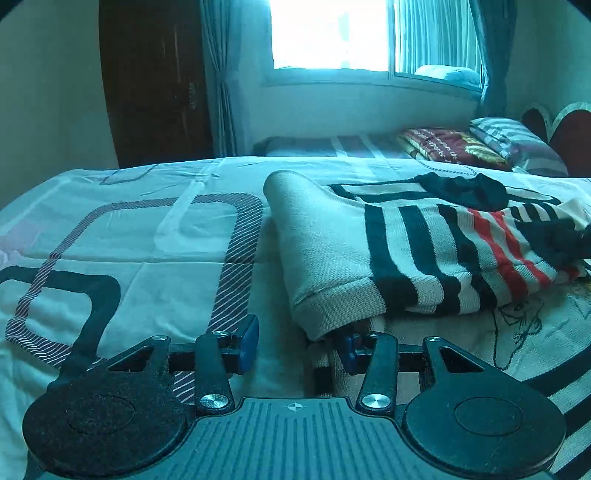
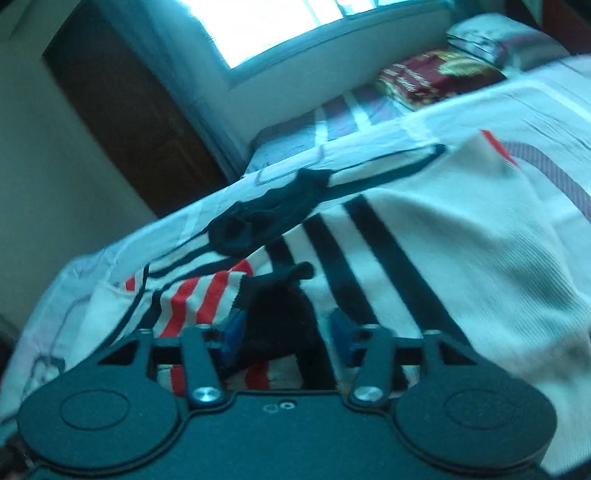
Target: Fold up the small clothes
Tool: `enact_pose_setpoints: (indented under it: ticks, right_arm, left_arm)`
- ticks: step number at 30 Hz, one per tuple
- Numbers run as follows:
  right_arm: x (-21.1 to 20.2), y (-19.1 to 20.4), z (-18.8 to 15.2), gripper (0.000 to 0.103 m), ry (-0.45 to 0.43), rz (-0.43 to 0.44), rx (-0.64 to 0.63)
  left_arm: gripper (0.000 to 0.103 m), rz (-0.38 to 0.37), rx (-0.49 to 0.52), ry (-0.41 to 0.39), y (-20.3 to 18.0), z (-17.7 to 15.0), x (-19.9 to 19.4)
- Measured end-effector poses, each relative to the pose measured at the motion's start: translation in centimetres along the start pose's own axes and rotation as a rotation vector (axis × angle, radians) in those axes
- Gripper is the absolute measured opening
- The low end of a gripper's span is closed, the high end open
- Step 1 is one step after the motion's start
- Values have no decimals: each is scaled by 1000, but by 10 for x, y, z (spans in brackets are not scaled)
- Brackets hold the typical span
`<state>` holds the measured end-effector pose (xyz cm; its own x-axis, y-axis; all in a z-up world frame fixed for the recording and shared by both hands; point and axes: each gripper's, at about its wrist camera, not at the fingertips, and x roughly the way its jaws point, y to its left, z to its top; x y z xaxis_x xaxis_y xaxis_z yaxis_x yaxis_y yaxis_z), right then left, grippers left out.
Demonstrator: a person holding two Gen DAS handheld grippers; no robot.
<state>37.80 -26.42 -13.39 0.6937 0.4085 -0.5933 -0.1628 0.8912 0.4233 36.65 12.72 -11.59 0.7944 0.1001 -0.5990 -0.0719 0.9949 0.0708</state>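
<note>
A cream knit sweater (image 1: pixel 325 251) with black and red stripes lies on the bed, one sleeve folded across its body. Its ribbed cuff (image 1: pixel 332 317) droops over the right finger of my left gripper (image 1: pixel 298 343), which is open above bare sheet with nothing between the blue pads (image 1: pixel 248 338). In the blurred right wrist view the same sweater (image 2: pixel 461 229) fills the middle, its black collar (image 2: pixel 266 218) further back. A bunched black cuff (image 2: pixel 280 317) of the striped sleeve sits between the pads of my right gripper (image 2: pixel 287 332). The jaws stand apart around it and the right pad (image 2: pixel 341 330) is clear of the cloth.
The bedsheet (image 1: pixel 140 236) is pale with rounded striped and dark outlines. Behind it lie a dark red folded blanket (image 1: pixel 450 146) and a striped pillow (image 1: pixel 517 142) by the headboard. A bright window (image 1: pixel 328 33), curtains and a dark wooden door (image 1: pixel 155 81) stand at the back.
</note>
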Motion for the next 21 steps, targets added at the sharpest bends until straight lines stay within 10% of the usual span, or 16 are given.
enact_pose_setpoints:
  ticks: [9, 14, 21]
  right_arm:
    - [-67, 21, 11, 10, -252, -11, -194]
    - [-29, -19, -3, 10, -73, -127, -138]
    - [-30, -22, -9, 10, -72, -115, -143]
  left_arm:
    - [35, 0, 20, -9, -9, 4, 0]
    - [35, 2, 27, 13, -15, 4, 4]
    - [35, 3, 77, 12, -19, 6, -5]
